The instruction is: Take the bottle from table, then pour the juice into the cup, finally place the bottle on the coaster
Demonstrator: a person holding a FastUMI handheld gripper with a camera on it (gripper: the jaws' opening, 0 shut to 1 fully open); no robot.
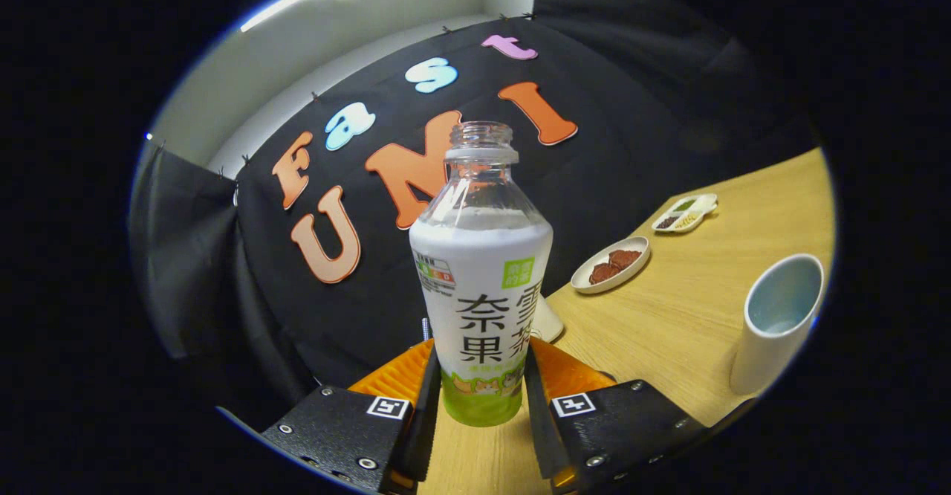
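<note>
Since the bottle is the landmark, every place below is read from it.
Bottle (481,287): uncapped, upright in the view, label facing the camera, lower body between the two fingers; its base looks raised off the table (669,316), though that is hard to judge from this angle.
Gripper (480,398): fingers pressed against both sides of the bottle low on the label, pinching it.
Why low: a grip near the base leaves the neck free to tip over a rim.
Cup (780,320): well off to the bottle's right, mouth open and turned toward the camera.
Coaster: possibly the pale object (546,320) just behind the bottle's right side, mostly hidden, so I cannot be sure.
Small plate (611,264): beyond the bottle to its right, holding brown pieces.
Divided dish (685,212): farther off on that side.
Hand pose: gripper rolled, so the table slopes up to the right while the bottle stands straight between the fingers.
Step, as I judge it: bottle taken, pour not begun.
</note>
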